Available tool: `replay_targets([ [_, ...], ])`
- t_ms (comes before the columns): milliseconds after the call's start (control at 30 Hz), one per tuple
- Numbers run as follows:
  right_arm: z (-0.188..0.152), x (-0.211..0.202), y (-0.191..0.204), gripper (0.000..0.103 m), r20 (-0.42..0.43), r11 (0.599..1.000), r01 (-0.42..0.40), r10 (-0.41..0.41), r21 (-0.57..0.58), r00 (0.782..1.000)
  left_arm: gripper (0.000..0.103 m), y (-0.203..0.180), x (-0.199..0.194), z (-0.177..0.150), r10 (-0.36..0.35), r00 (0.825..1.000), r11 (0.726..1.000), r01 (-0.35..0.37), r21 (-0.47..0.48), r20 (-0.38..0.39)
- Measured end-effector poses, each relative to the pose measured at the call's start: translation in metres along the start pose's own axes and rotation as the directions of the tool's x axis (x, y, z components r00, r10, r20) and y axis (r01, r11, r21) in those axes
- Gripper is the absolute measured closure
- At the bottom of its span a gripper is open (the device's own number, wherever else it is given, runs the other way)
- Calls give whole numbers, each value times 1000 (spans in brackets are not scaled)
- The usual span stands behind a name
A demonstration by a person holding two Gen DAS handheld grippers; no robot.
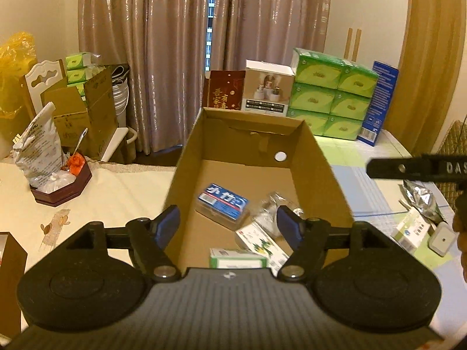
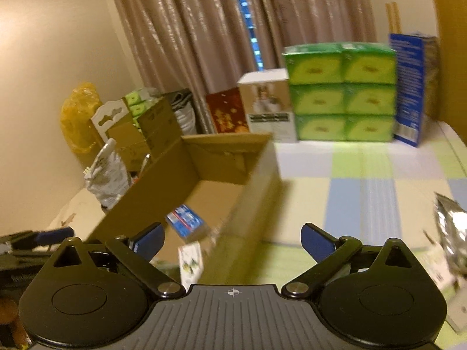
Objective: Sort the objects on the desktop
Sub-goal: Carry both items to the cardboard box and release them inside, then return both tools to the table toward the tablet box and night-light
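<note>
An open cardboard box (image 1: 321, 157) stands on the table in front of me. Inside it lie a clear case with a blue label (image 1: 223, 204), a crinkled clear packet (image 1: 271, 210), a white-and-green carton (image 1: 259, 242) and a green-and-white carton (image 1: 238, 258). My left gripper (image 1: 229, 221) hangs open above the box's near end, with nothing between its pads. My right gripper (image 2: 232, 234) is open and empty, straddling the box's right wall (image 2: 256, 180). To the right of the box lie a silver foil bag (image 1: 420, 201), a small green-and-white carton (image 1: 411, 230) and a white square item (image 1: 442, 240).
Stacked green tissue packs (image 1: 332, 96), a blue carton (image 1: 379, 102), a white box (image 1: 268, 90) and a red box (image 1: 224, 93) line the back. A dark hexagonal tray (image 1: 61, 195) with bags sits at the left. A hand (image 1: 461, 227) shows at the right edge.
</note>
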State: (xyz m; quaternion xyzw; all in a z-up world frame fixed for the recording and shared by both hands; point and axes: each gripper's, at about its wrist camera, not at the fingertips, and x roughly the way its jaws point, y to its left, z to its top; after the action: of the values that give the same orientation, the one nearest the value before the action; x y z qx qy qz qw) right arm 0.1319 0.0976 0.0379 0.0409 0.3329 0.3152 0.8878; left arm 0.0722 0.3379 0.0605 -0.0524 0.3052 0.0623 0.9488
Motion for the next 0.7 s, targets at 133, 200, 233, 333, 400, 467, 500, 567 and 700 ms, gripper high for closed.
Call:
replay_targets([
  [133,-17,-32,-16,2,-4,999,19,-19,45,1000,23,-15,-18,-5,-4,1000,1000,4,-4,4],
  [200,-25,-47,-25,2,-5,997,33,-33,71,999,21,-23,-28,-9,-13,1000,1000,13,-16,11],
  [233,-29,-54,-29,2,-5,996,42,-41,76,999,19,-26,-33,-10,-18,1000,1000,18,-20,13],
  [333,-42,-77,-40,2,-1,995,67,-67,70,998,15,-38,-47,-15,-23,1000,1000,23,-21,15],
  [400,-50,-89,-46,2,2,995,78,-78,62,997,13,-49,-55,-17,-31,999,999,31,-18,17],
  [467,-58,-103,-54,2,1,994,96,-97,60,995,7,-59,-62,-20,-37,999,999,38,-18,21],
  [500,-62,-109,-58,2,3,993,105,-106,61,994,6,-64,-66,-21,-42,999,999,43,-15,24],
  [567,-70,-122,-65,2,13,990,123,-124,65,992,4,-74,-70,-24,-52,998,999,53,-9,24],
  [700,-88,-149,-85,2,20,987,149,-150,63,988,1,-97,-80,-31,-66,997,998,66,-2,28],
])
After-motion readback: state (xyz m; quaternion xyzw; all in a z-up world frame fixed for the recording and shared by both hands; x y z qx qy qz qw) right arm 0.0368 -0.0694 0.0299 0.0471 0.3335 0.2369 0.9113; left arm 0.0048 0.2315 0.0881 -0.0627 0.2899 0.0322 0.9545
